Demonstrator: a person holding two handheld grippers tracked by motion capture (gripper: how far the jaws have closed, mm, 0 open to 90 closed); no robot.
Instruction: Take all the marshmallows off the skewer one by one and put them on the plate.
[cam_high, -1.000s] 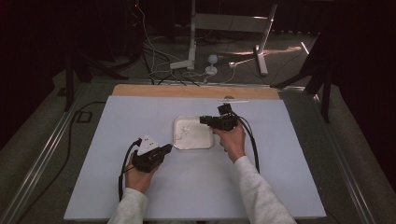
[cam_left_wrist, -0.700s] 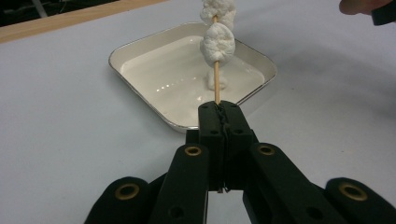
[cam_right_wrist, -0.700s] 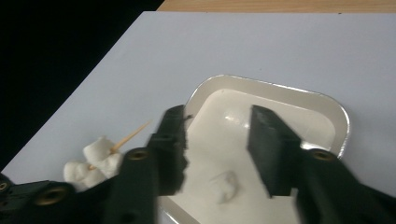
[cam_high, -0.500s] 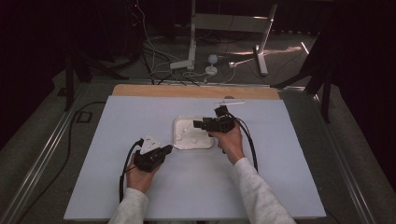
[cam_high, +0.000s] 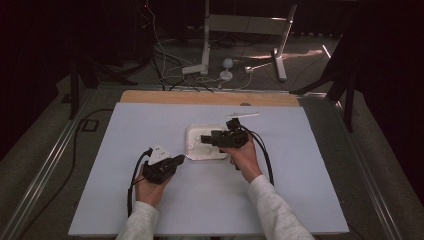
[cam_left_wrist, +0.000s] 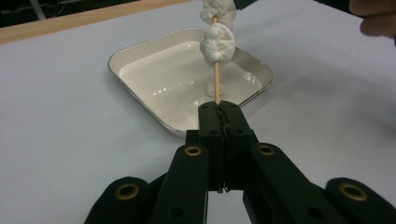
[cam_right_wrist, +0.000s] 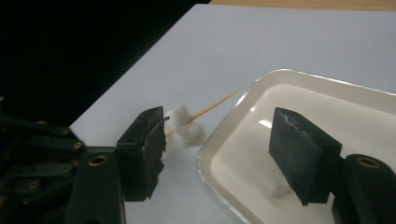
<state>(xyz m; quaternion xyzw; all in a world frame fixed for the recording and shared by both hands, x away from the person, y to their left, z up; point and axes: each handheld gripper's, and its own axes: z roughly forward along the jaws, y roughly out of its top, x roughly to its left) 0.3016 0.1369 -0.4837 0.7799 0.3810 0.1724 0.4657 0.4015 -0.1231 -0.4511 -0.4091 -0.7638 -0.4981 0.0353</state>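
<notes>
Near edge of the counter (cam_high: 125, 200): two forearms in pale sleeves come in from the bottom of the high view. Left claw (cam_high: 176, 160) sits just left of the white tray (cam_high: 192, 150), clamped tight on the bare end of a wooden skewer (cam_left_wrist: 216, 86). From above the skewer is too small to make out. The left gripper view settles it: jaws pressed together, stick rising from between them, two marshmallows (cam_left_wrist: 217, 42) threaded on it, the upper one cut by the frame top. The skewer hangs over the tray's near corner.

Farther in, right claw (cam_high: 206, 138) is over the tray, pointing left. Its jaws have just been opening and now stand apart with nothing pressed between them. The right gripper view shows the skewer beyond its left jaw, with the marshmallows (cam_right_wrist: 186, 127) just outside the tray rim (cam_right_wrist: 212, 140). It also shows a small white lump (cam_right_wrist: 276, 186) on the tray floor, partly behind the right jaw. The left gripper view has the same lump (cam_left_wrist: 215, 87) behind the stick.

Beyond the tray: a thin white strip (cam_high: 242, 115) near the counter's wooden far edge (cam_high: 150, 97). Past that, floor cables and a stand base (cam_high: 206, 67).
</notes>
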